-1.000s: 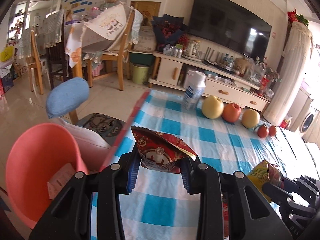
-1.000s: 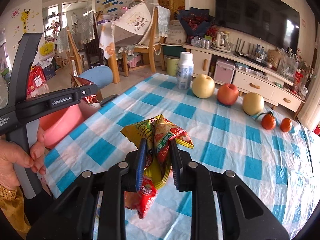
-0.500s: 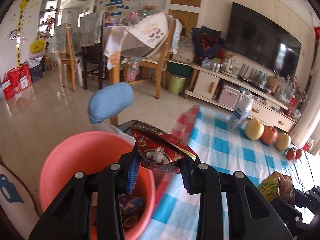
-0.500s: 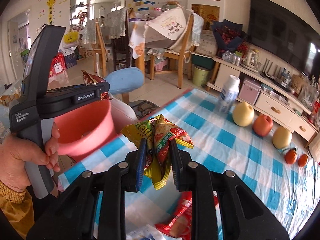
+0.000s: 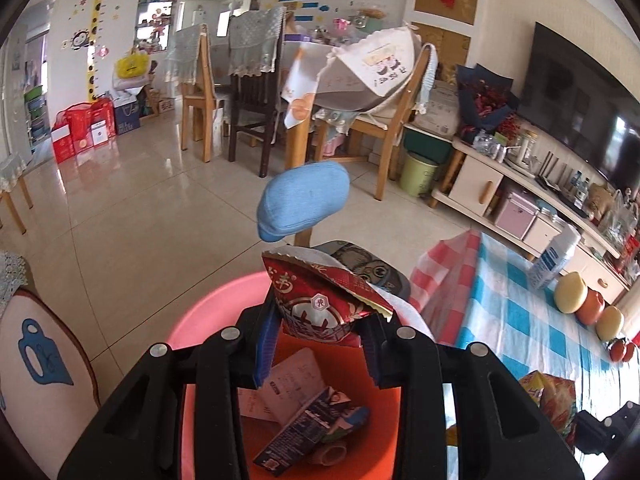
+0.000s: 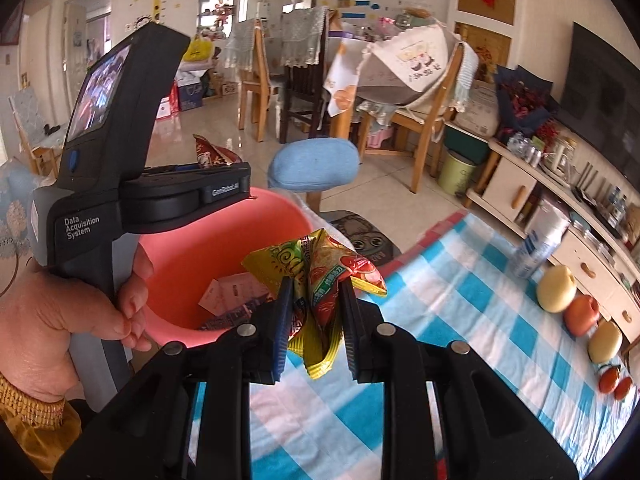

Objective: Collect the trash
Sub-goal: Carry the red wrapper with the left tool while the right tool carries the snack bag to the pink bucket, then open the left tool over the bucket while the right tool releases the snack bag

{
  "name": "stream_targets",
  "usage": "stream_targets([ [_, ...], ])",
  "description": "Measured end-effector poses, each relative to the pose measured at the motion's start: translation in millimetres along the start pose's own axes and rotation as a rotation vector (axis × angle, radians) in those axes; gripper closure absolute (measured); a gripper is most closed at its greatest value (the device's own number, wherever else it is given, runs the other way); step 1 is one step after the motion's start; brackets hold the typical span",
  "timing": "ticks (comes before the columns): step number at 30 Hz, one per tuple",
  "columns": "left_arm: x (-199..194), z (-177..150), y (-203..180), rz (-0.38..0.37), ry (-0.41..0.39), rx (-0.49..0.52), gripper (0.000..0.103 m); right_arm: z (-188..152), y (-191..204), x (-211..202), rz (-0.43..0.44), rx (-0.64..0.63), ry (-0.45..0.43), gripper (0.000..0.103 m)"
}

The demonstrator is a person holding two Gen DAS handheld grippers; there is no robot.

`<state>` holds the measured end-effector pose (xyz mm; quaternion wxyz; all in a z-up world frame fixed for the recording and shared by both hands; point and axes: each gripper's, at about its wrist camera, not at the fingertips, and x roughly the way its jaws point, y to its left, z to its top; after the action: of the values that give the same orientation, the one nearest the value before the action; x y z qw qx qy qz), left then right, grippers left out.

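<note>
My left gripper (image 5: 320, 320) is shut on a dark red snack wrapper (image 5: 320, 300) and hangs over the mouth of a pink bin (image 5: 208, 320). Inside the bin lie a receipt (image 5: 296, 380) and a dark printed packet (image 5: 316, 428). In the right wrist view my right gripper (image 6: 314, 300) is shut on a crumpled yellow and red snack bag (image 6: 320, 264), just right of the pink bin (image 6: 192, 256) at the table's edge. There the left gripper (image 6: 216, 176) shows from the side, held by a hand (image 6: 52, 320), with the red wrapper (image 6: 210, 154) above the bin.
A blue-checked tablecloth (image 6: 460, 320) carries a white bottle (image 6: 538, 248), pears and apples (image 6: 580, 312). A blue cushioned stool (image 5: 304, 196) stands behind the bin. Dining chairs, a TV cabinet and a green bin (image 5: 418, 174) lie beyond on the tiled floor.
Both grippers have swung left, from over the table toward the pink bin. The left one now hangs over the bin's mouth, with its contents in view. Both grips are unchanged.
</note>
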<state>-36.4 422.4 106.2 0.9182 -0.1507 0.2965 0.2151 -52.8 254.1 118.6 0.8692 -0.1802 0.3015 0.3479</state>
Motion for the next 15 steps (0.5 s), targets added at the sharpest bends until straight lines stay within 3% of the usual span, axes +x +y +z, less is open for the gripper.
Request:
stream_targets([
  [15, 24, 5, 35, 0.054, 0.053, -0.065, 0.066, 15, 40, 62, 0.073, -0.103, 0.056, 0.078],
])
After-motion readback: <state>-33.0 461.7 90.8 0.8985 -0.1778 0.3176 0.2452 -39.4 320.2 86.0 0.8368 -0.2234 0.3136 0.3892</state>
